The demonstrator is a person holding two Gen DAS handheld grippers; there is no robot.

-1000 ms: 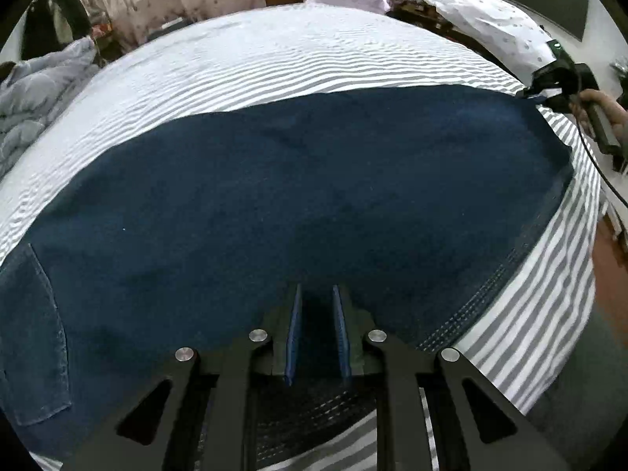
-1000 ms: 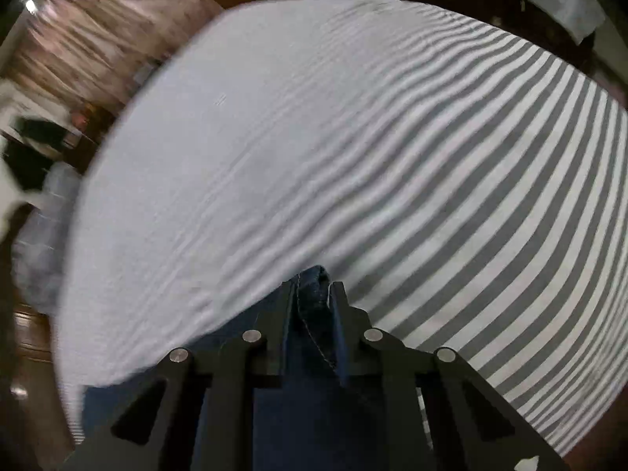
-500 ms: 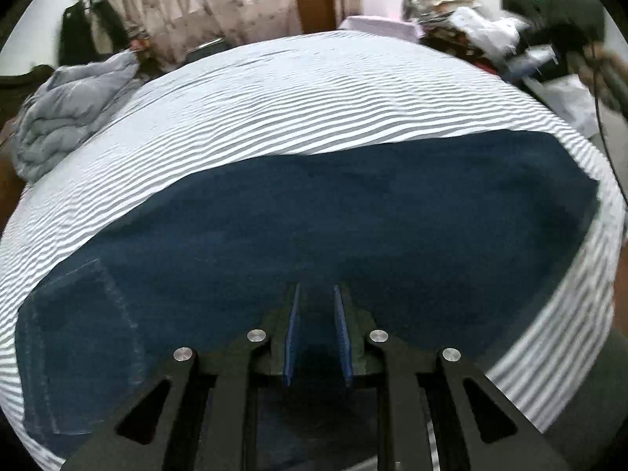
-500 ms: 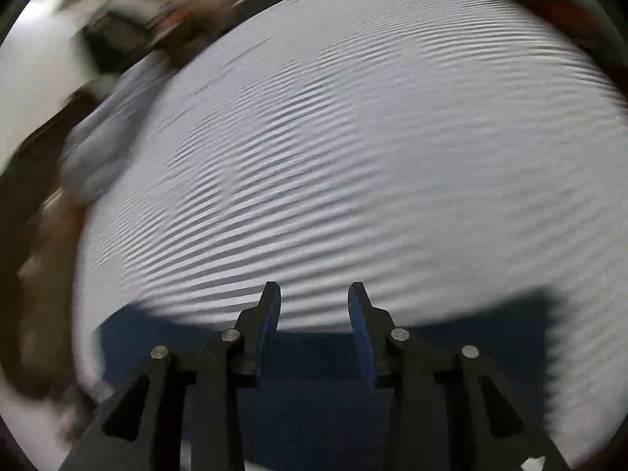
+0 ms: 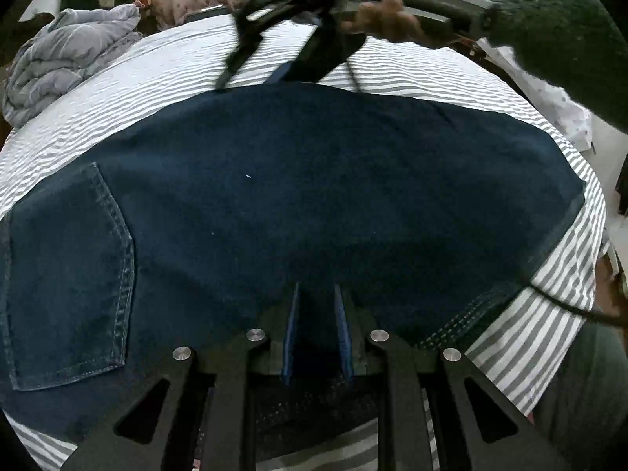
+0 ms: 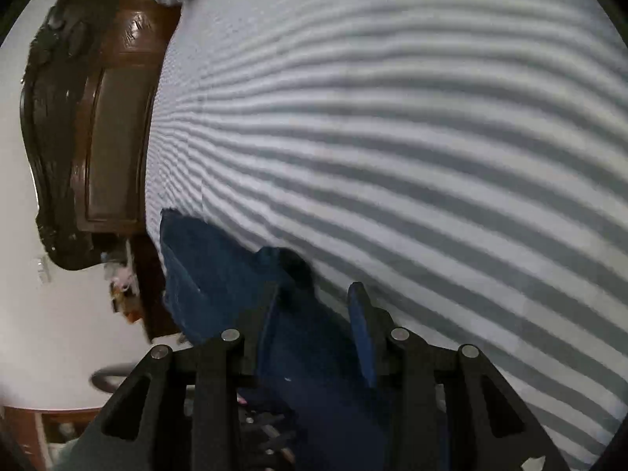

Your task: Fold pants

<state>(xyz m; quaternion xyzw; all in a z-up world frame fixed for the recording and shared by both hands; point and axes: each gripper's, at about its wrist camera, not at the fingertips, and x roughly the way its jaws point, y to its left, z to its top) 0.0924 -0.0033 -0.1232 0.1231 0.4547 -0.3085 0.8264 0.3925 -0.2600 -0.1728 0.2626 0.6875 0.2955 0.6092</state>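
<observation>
Dark blue denim pants (image 5: 314,196) lie flat across a grey-and-white striped bed (image 5: 137,90), back pocket (image 5: 66,274) at the left. My left gripper (image 5: 316,294) is shut on the near edge of the pants. My right gripper shows in the left wrist view (image 5: 255,74) at the far edge of the pants, held by a hand, its fingers spread. In the right wrist view the right gripper (image 6: 314,294) is open, with the pants (image 6: 219,274) lying under and between its fingers.
A crumpled grey blanket (image 5: 66,55) lies at the bed's far left. A dark wooden headboard (image 6: 98,137) stands at the left in the right wrist view. A cable (image 5: 569,306) trails over the bed's right side.
My right gripper let go of the pants' right end, opened, and swung across to the far edge of the pants. My left gripper stays shut on the near edge.
</observation>
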